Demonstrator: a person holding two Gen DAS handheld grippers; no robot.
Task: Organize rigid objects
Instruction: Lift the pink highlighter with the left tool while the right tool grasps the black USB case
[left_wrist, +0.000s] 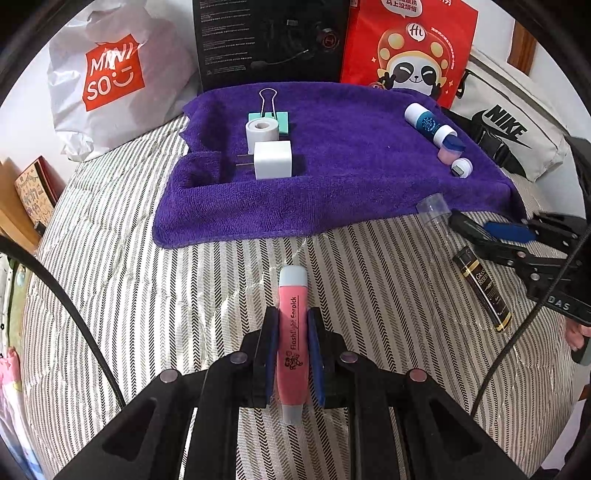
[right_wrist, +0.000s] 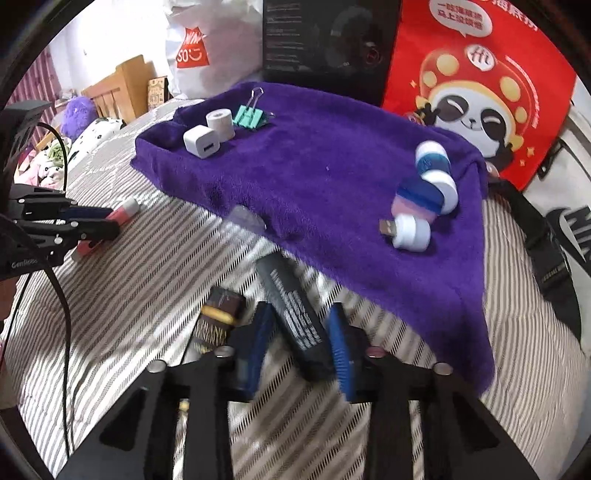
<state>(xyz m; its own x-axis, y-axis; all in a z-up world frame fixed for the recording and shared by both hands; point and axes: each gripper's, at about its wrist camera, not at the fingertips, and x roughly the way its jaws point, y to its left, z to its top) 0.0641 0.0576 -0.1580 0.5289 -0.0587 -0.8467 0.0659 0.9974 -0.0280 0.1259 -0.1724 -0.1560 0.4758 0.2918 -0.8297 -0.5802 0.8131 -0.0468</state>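
In the left wrist view, the left claw (left_wrist: 293, 350) at lower centre is clamped mid-body on a pink plastic flashlight stick with grey-blue ends (left_wrist: 293, 332) above the striped bed (left_wrist: 147, 295); it looks light, stiff and smooth, so the middle suits. In the right wrist view, the right claw (right_wrist: 301, 339) at lower centre has closed on a dark printed rectangular bar (right_wrist: 295, 321), likely rigid and slick, near the purple towel (right_wrist: 314, 166).

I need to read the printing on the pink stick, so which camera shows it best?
The left wrist view: the pink stick fills the centre, sharp and lengthwise between the left gripper pads. The right wrist view shows it small, far left, half hidden.
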